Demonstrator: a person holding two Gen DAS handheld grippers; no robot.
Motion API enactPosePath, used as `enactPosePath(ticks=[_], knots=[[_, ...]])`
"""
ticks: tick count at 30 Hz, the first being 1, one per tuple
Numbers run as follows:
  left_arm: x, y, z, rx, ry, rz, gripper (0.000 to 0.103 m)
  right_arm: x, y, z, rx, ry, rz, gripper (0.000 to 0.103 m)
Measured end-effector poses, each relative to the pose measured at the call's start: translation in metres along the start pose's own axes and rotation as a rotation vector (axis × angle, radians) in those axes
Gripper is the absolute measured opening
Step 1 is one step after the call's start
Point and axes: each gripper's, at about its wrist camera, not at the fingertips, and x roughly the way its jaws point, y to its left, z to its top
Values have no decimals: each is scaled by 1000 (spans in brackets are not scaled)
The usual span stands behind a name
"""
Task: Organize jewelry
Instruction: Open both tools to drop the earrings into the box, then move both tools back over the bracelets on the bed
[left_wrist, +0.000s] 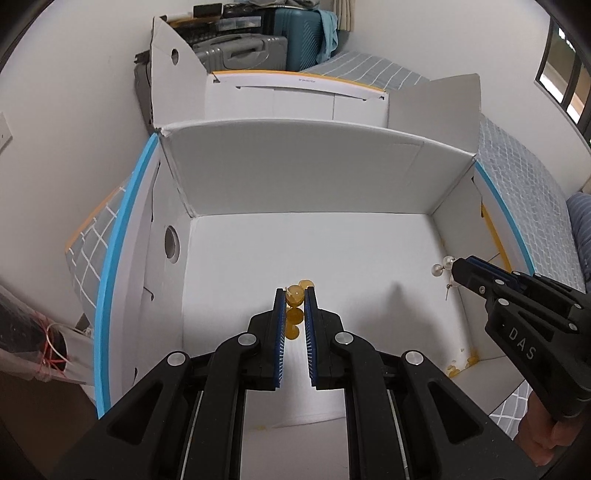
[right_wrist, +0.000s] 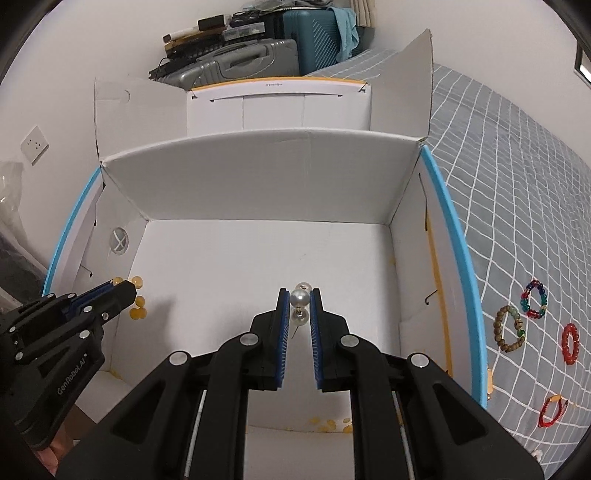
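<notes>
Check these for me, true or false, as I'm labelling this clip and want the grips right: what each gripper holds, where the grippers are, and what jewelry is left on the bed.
1. The left gripper is shut on a string of amber-yellow round beads. True.
2. The right gripper is empty. False: it is shut on a white pearl earring.
3. Both grippers are over the open white cardboard box. True.
4. The red bead bracelet lies inside the box. False: it lies on the grey checked bedspread, right of the box.
5. The brown wooden bead bracelet is beside a multicoloured bead bracelet. True.
</notes>
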Motion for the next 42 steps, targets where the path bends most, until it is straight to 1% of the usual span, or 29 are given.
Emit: enactPosePath(ticks=[1,2,3,4,5,6,8,9,10,11,12,15,17,21,23,28,33,42], knots=[[0,0,0,-2,1,4,11,0,0,0,-1,1,-1,12],[0,1,1,-6,1,11,17,0,1,0,-1,1,2,13],[-1,1,0,-7,2,22,24,0,2,1,-2,0,5,18],[-3,2,0,-14,-2,33,38,-1,2,1,-4,-4,9,23],[-5,4,0,-21,-11,42,52,-3,2,1,-5,-14,5,35],[-9,5,0,-25,-25,54,54,-6,2,1,-7,-27,3,44],[-12,6,0,-25,-34,58,56,-11,3,1,-12,-42,0,50],[-14,7,0,-27,-34,55,58,-14,3,1,-14,-52,0,57],[-15,7,1,-29,-37,54,62,-18,3,1,-14,-62,-2,60],[-17,7,1,-30,-43,55,64,-21,3,2,-15,-74,-6,65],[-19,7,2,-30,-49,56,65,-25,3,3,-17,-88,-11,69],[-25,5,4,-28,-63,53,74,-35,2,4,-24,-120,-24,78],[-29,2,5,-25,-74,50,85,-41,0,5,-24,-137,-32,83],[-35,-5,8,-14,-96,44,89,-50,-9,6,-9,-161,-43,88],[-39,-9,9,-11,-104,41,93,-55,-15,6,2,-170,-44,90],[-47,-24,16,7,-130,21,96,-74,-40,4,28,-206,-66,93],[-52,-47,25,42,-151,-7,97,-92,-71,-1,60,-232,-106,95],[-60,-104,33,124,-174,-73,97,-118,-127,-14,133,-244,-171,95]])
